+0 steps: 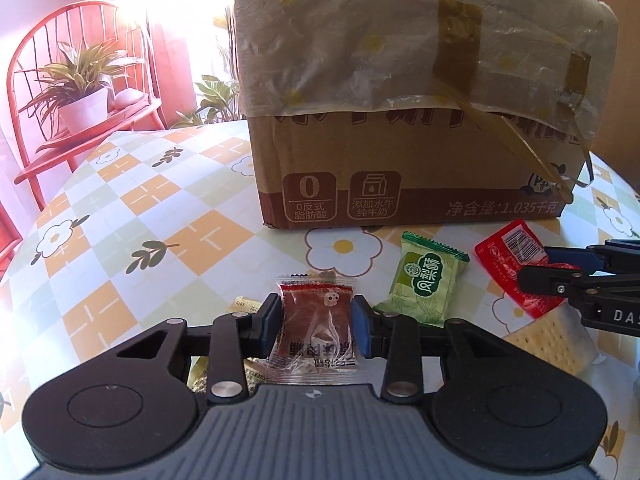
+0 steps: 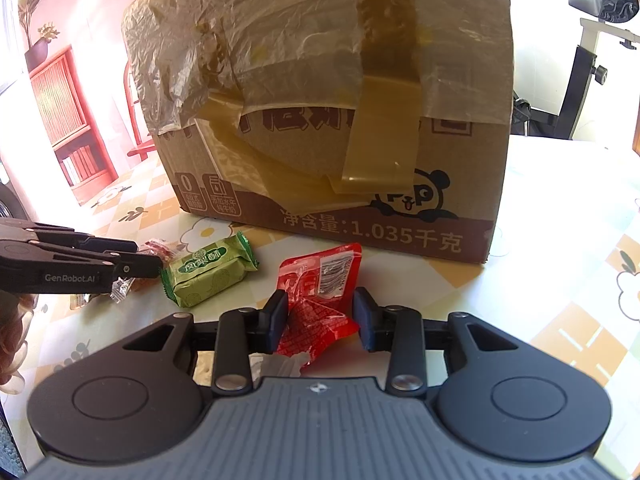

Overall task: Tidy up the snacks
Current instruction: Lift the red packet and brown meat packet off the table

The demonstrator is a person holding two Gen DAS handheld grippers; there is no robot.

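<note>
Left fingers [image 1: 316, 318] clamped on the jerky packet [image 1: 316, 320], right fingers [image 2: 320, 316] on the red packet [image 2: 320, 280] (both light, crinkly, slippery; I'd grab mid-body).

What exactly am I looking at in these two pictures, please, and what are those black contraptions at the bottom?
They are hand-held tongs, one in each of a person's hands, each carrying a camera that looks along its two fingers. One picture comes from the left tongs, which grip a clear packet of brown snack. The other comes from the right tongs, which grip a red packet. On the flowered tablecloth lie a green packet and a cracker packet, in front of a taped cardboard box.
</note>
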